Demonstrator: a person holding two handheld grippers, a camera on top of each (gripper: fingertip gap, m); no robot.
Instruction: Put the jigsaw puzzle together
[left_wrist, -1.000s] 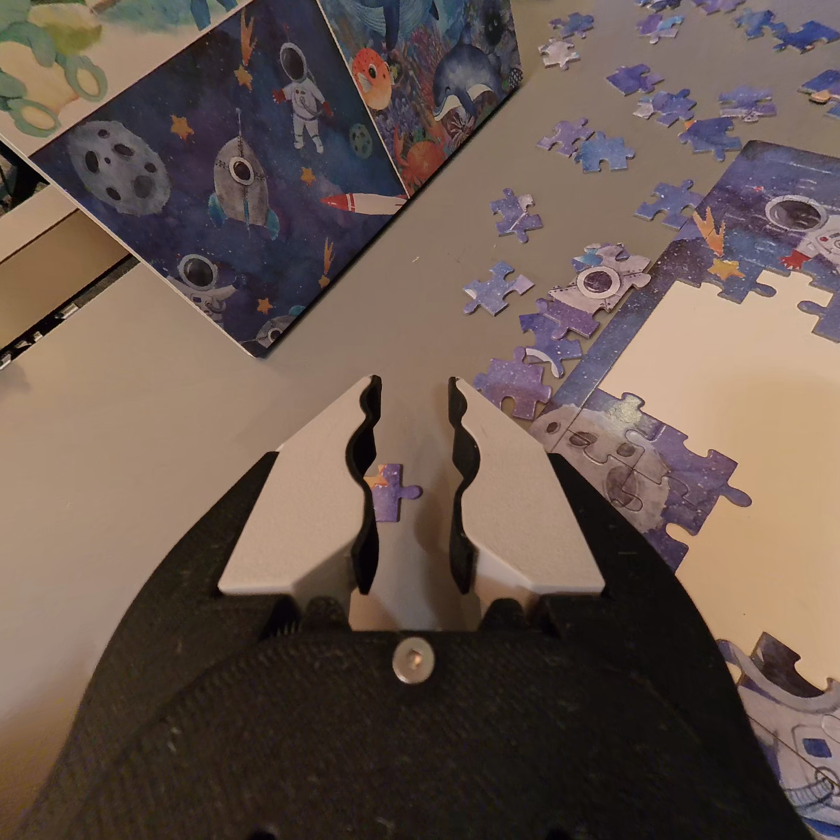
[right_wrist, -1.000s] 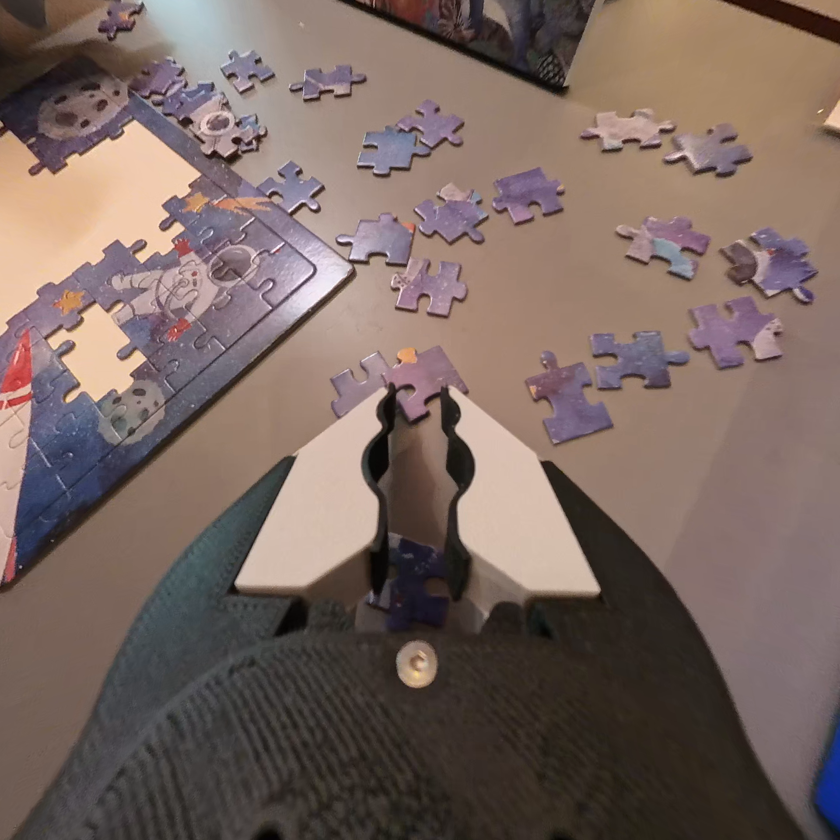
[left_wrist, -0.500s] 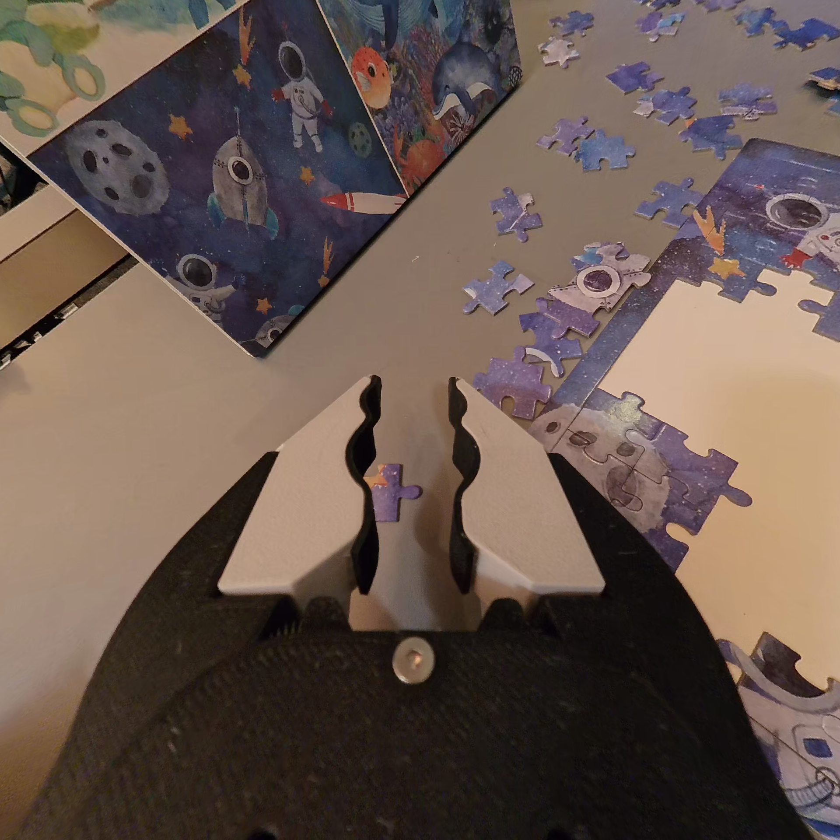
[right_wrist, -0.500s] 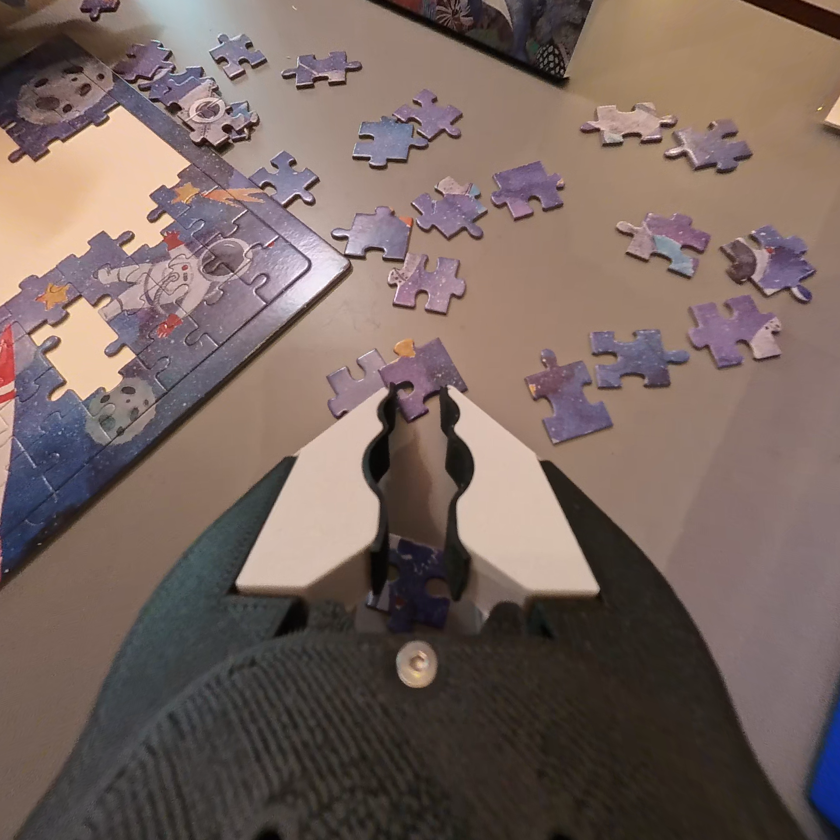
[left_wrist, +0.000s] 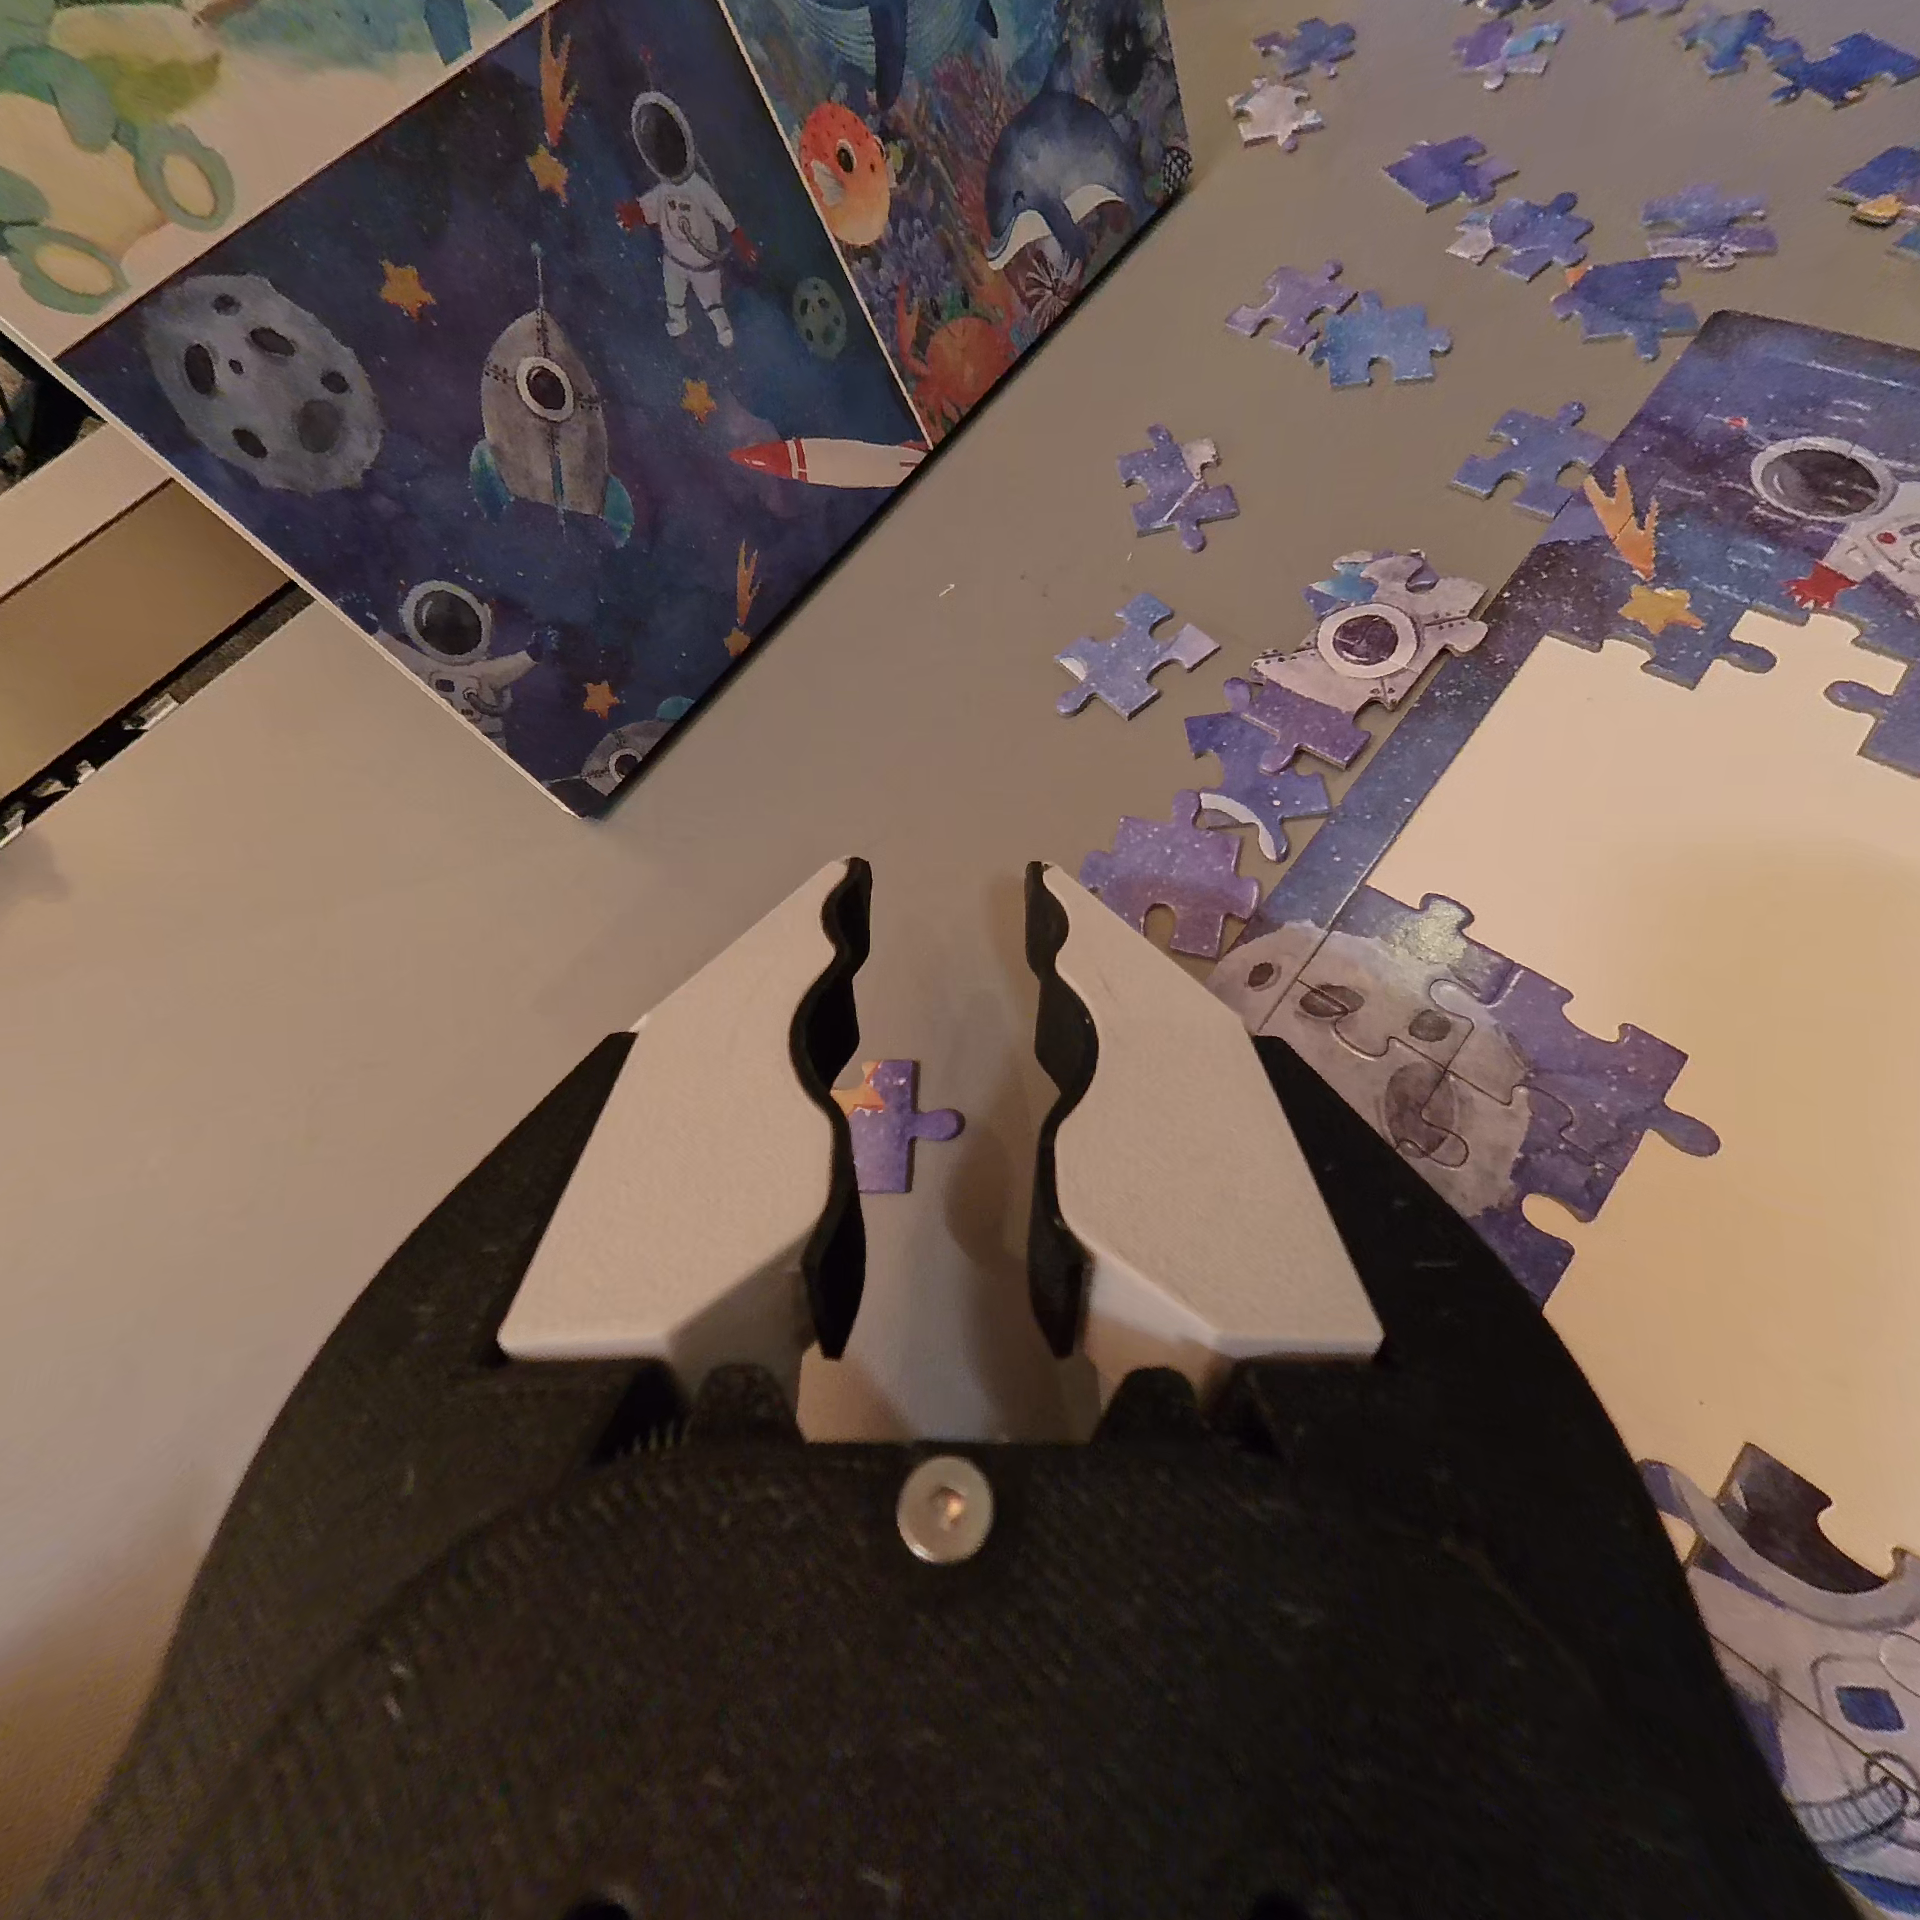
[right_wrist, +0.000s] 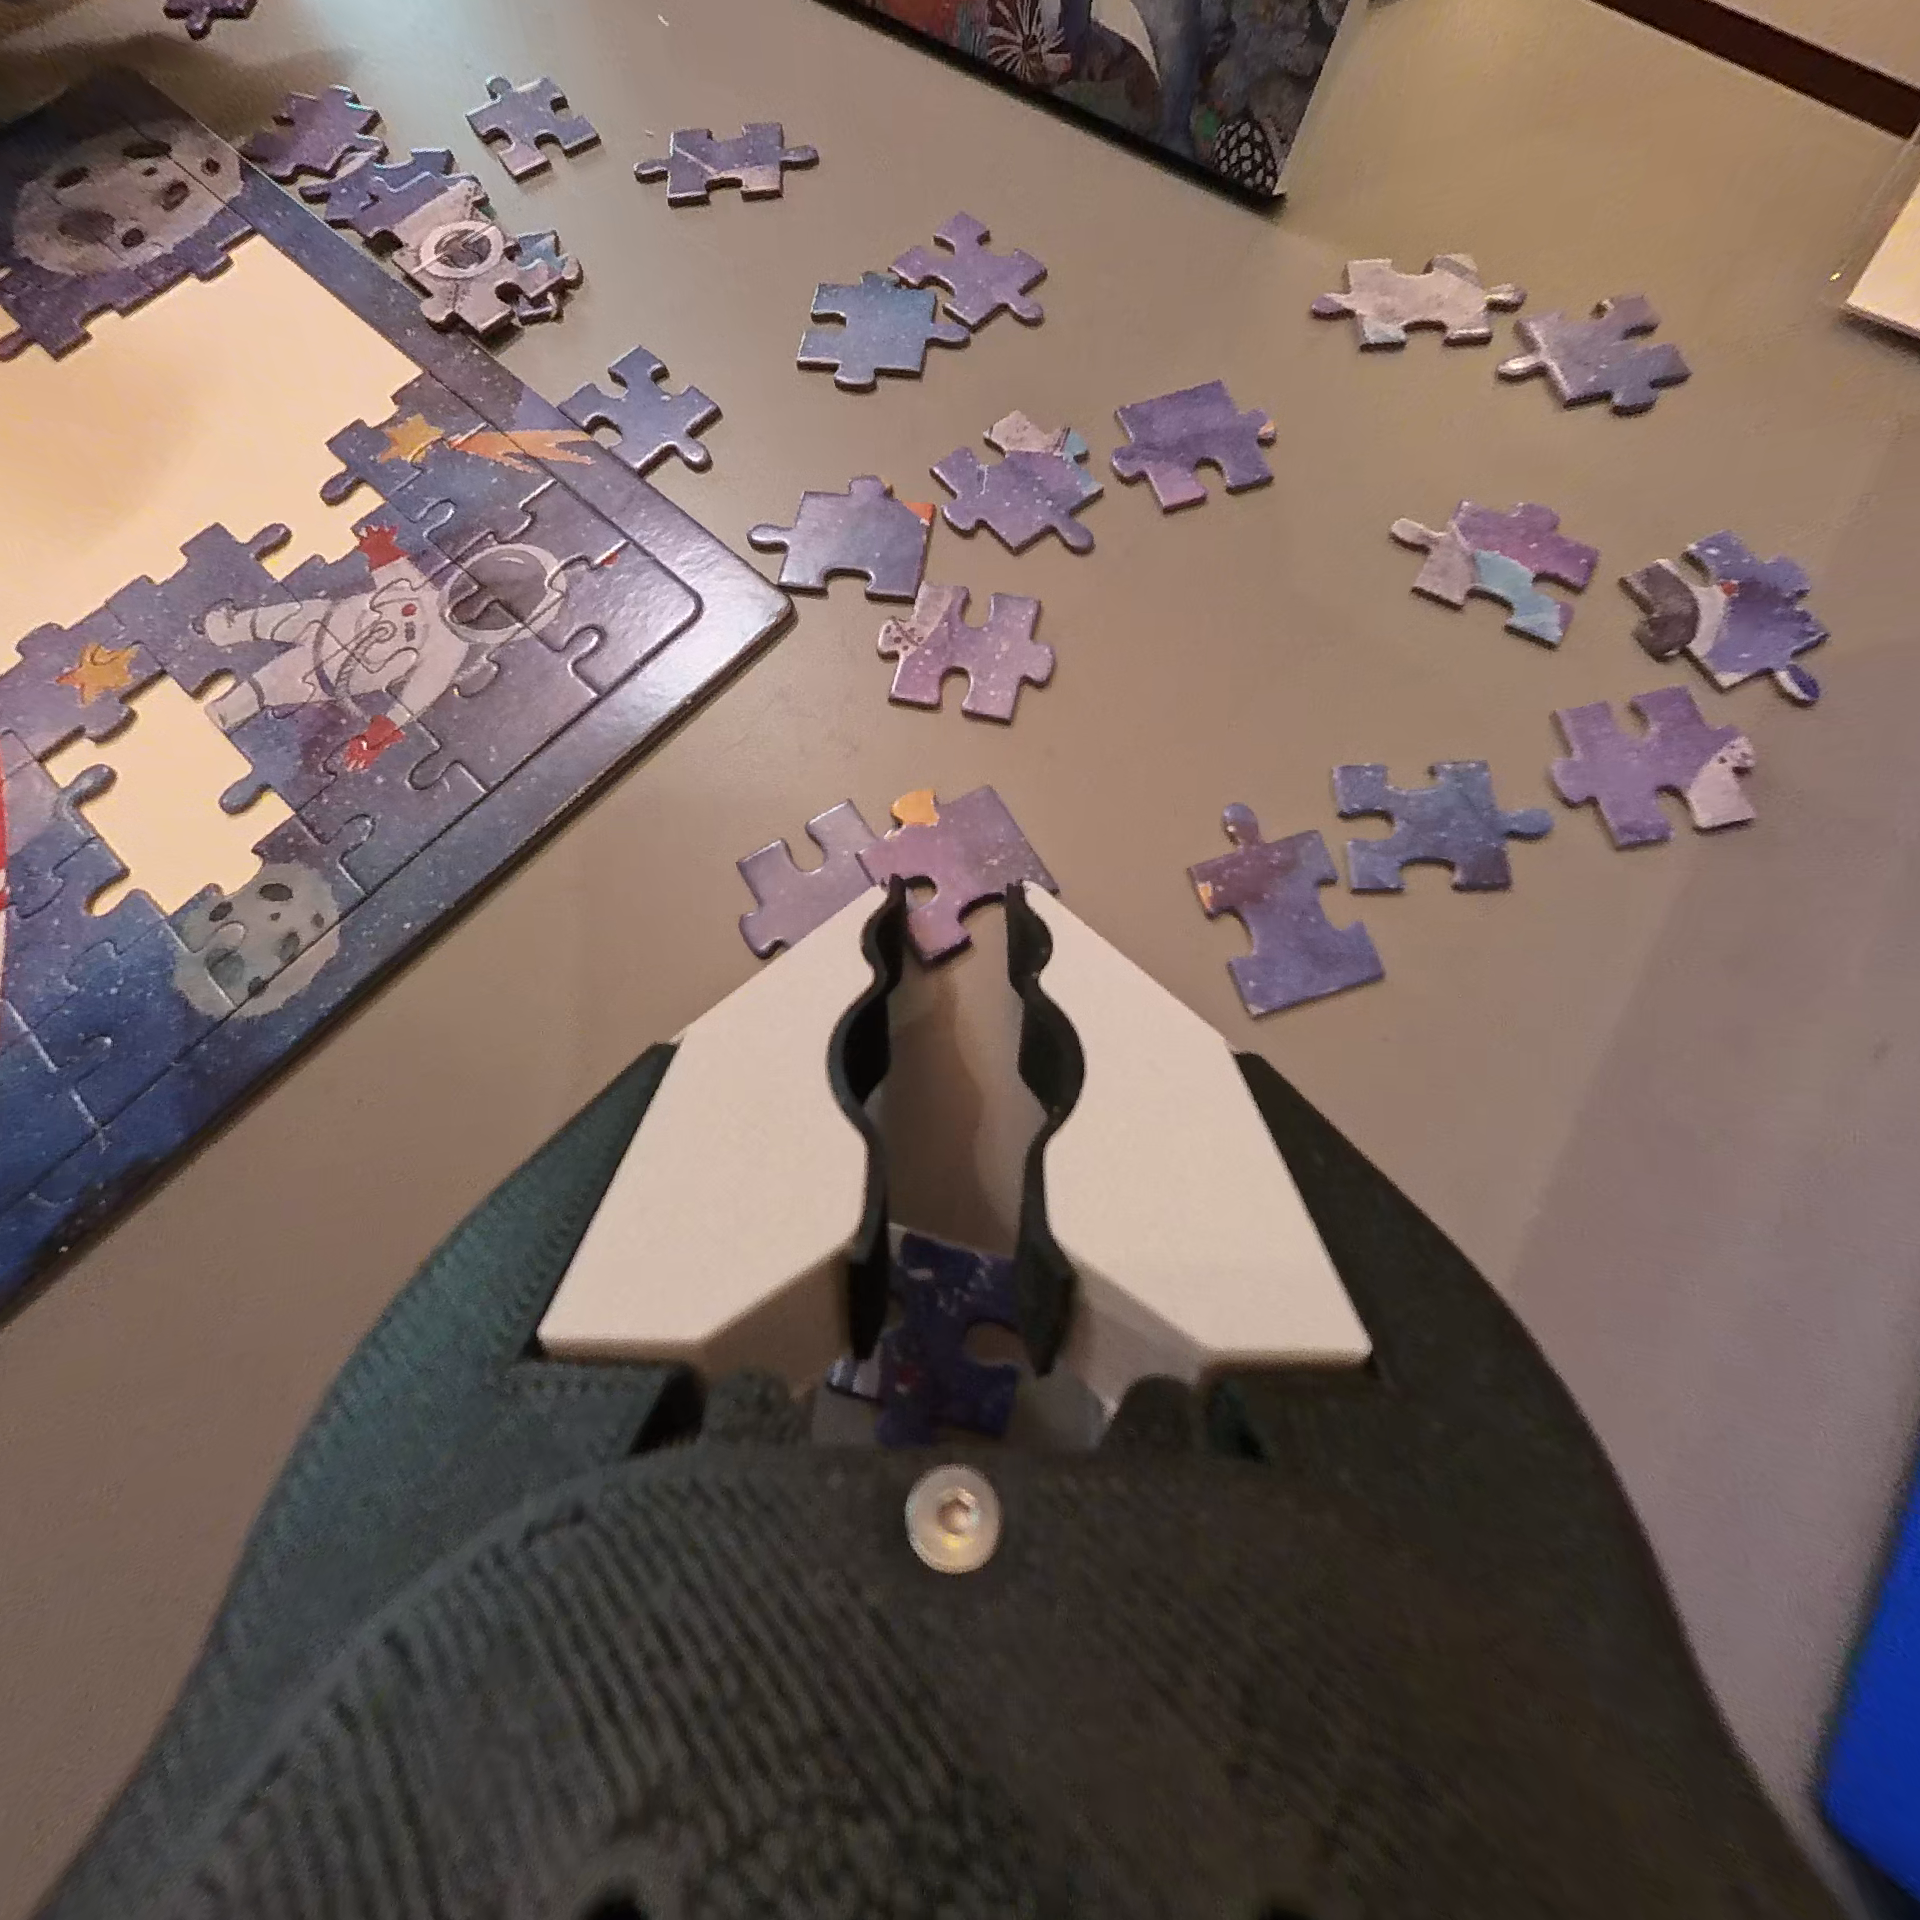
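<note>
My left gripper (left_wrist: 948, 873) is open above the grey table (left_wrist: 312, 1039). A small purple puzzle piece with an orange star (left_wrist: 891, 1127) lies on the table below the gap, by the left finger, and is not gripped. My right gripper (right_wrist: 954, 894) is shut on a dark blue puzzle piece (right_wrist: 940, 1340) that sits deep between the pads, near their base. Its fingertips hover at a purple piece with an orange tab (right_wrist: 961, 857), which lies on the table and overlaps another purple piece (right_wrist: 795, 878).
A partly filled space puzzle board (left_wrist: 1351, 862) lies right of the left gripper and also shows in the right wrist view (right_wrist: 623, 665). Several loose pieces (right_wrist: 1439, 826) are scattered around. A picture box (left_wrist: 499, 416) stands at the far left. A blue object (right_wrist: 1881, 1662) is at the right edge. The gap from one gripper's tips to the other's is roughly 35 cm.
The right gripper has shifted slightly over the table, with the dark blue piece still in the same place between its pads. The left gripper has not moved.
</note>
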